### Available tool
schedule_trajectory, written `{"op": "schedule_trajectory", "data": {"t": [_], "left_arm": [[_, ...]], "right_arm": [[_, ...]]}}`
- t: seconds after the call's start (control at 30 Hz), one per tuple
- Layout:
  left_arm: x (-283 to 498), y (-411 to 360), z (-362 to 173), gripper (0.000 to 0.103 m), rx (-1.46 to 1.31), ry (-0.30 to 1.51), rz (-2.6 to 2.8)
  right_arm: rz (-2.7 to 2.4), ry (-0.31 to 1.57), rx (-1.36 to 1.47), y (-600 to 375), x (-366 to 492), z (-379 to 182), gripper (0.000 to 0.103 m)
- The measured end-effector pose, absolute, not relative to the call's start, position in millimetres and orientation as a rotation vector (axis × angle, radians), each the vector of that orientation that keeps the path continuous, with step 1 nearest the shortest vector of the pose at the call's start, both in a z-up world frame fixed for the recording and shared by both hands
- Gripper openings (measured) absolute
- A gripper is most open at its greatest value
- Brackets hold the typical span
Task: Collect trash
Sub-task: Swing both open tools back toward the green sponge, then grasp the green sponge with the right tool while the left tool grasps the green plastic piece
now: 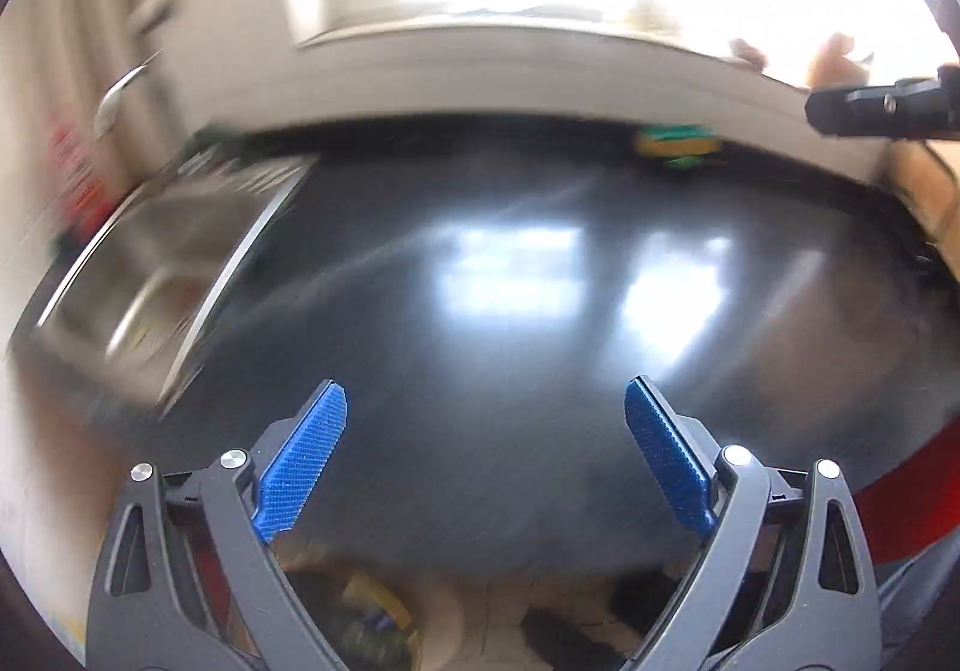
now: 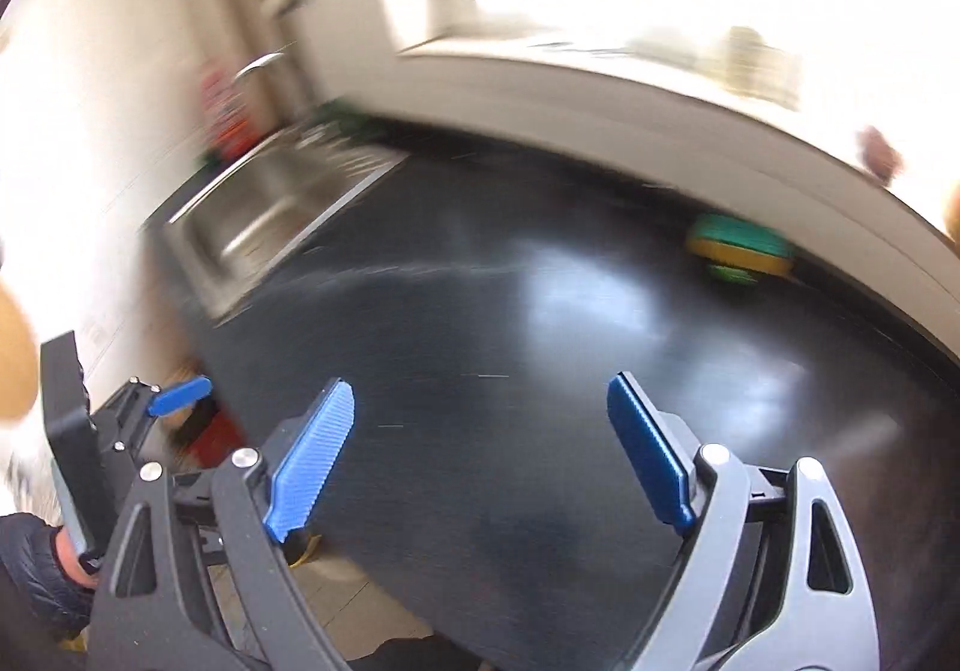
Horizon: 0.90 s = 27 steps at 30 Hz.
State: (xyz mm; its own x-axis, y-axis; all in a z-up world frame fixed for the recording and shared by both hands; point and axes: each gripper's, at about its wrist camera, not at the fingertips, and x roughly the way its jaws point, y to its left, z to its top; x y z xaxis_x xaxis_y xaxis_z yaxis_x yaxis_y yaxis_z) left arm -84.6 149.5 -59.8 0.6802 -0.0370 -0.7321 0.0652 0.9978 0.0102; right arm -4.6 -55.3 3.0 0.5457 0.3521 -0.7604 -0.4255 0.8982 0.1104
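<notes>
Both tools released, holding nothing: left tool (image 1: 486, 458), right tool (image 2: 480, 452), both over the dark tabletop (image 2: 480, 341). Only likely trash: green-yellow item (image 2: 741, 248) at 1 o'clock by the back wall, too blurred to identify. Sink (image 2: 264, 215) at 10 o'clock. Slow down, square the right tool on the item before closing.

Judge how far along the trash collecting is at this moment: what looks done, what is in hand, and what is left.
Nothing shows as done: no bag or bin with collected trash is in view. Nothing is in hand either; the left gripper and right gripper are both open and empty above the dark counter. A green and yellow item sits at the counter's back edge near the wall; blur hides whether it is trash. The sink is too blurred to judge.
</notes>
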Motion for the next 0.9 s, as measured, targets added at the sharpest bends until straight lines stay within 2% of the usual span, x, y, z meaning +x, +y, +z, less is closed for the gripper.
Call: {"op": "schedule_trajectory", "data": {"t": [0.3, 0.67, 0.9], "left_arm": [[-17.2, 32.2, -47.1, 0.091, 0.116, 0.812, -0.258], [63.6, -11.3, -69.4, 0.091, 0.163, 0.833, -0.278], [134.8, -42.4, -103.8, 0.091, 0.222, 0.839, -0.282]], "right_arm": [[0.301, 0.874, 0.04, -181.4, 26.5, -6.8, 0.084], [0.342, 0.917, 0.094, -211.7, 118.6, -19.1, 0.084], [0.363, 0.989, 0.181, -214.0, 210.2, -63.3, 0.081]]}}
